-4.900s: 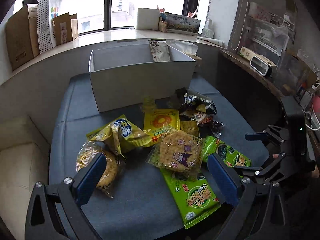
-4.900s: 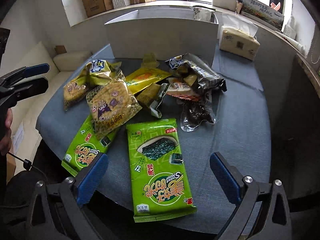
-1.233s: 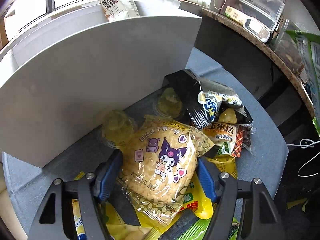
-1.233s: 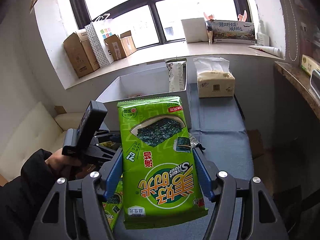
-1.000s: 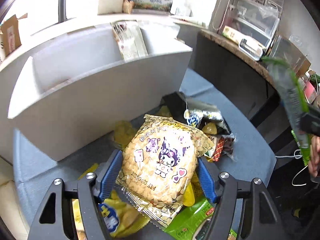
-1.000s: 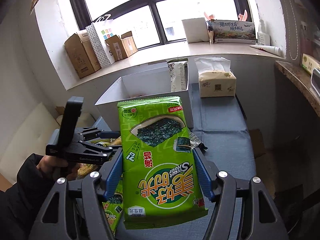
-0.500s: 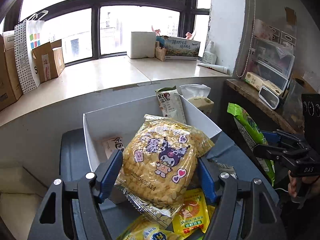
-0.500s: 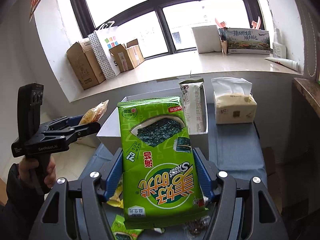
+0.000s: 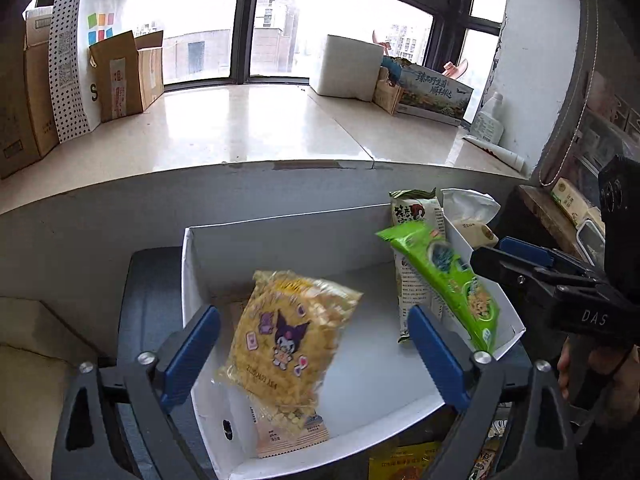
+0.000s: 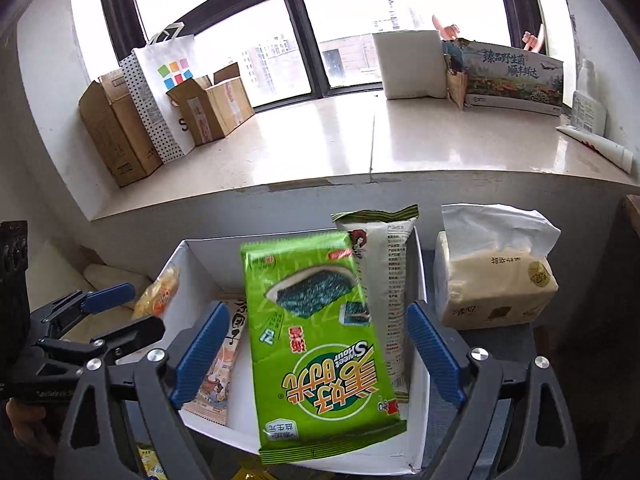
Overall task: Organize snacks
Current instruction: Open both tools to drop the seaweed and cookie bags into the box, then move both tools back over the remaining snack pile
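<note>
Both grippers hover over the white box point(image 9: 280, 236). My left gripper point(image 9: 316, 356) is open; the yellow cartoon cracker bag point(image 9: 284, 344) hangs loose between its pads above the box floor, apart from both. My right gripper point(image 10: 312, 354) is open too; the green seaweed packet point(image 10: 320, 344) sits loose between its pads, tilted over the box point(image 10: 192, 256). The packet also shows in the left wrist view point(image 9: 444, 276). A white-green snack pack point(image 9: 416, 256) stands upright against the box's right wall. A pink flat packet point(image 10: 218, 372) lies on the box floor.
A tissue pack point(image 10: 496, 276) sits right of the box. More snacks point(image 9: 404, 460) lie on the grey table in front of the box. Cardboard boxes point(image 9: 124, 72) and a paper bag stand on the window sill behind.
Both grippers have opened over the box. The cracker bag and the seaweed packet have come free of the pads and are dropping toward the box floor.
</note>
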The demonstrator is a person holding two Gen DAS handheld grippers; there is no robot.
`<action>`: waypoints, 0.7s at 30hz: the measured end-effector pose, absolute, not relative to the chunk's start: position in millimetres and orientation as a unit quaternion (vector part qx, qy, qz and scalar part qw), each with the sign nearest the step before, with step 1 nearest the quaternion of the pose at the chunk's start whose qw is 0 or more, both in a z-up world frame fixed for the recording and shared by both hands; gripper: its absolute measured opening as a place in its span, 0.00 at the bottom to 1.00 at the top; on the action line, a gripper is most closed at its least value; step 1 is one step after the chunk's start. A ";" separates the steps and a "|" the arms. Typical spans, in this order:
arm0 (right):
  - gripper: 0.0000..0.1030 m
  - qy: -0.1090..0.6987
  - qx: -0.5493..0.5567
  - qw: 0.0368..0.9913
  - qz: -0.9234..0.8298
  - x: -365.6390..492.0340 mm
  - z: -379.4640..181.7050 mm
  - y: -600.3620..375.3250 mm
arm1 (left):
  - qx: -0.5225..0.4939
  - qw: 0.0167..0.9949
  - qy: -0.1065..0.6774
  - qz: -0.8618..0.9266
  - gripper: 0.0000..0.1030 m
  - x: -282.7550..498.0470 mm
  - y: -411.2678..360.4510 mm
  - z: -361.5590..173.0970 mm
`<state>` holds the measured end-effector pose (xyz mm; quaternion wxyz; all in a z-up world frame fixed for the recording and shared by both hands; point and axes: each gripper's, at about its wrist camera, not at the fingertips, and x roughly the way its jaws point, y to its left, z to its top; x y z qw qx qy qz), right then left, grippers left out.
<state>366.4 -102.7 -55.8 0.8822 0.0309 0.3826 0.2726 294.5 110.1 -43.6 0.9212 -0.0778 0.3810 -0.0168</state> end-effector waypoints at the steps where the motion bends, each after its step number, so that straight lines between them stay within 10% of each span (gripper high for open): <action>1: 0.97 0.385 0.047 0.881 0.272 367.4 -58.0 -106.8 | -0.077 0.921 0.381 -0.018 1.00 293.3 111.4 -45.2; 21: 1.00 0.296 0.051 0.898 0.323 248.8 -22.1 -166.0 | -0.043 0.939 0.341 -0.023 1.00 171.3 90.7 -1.9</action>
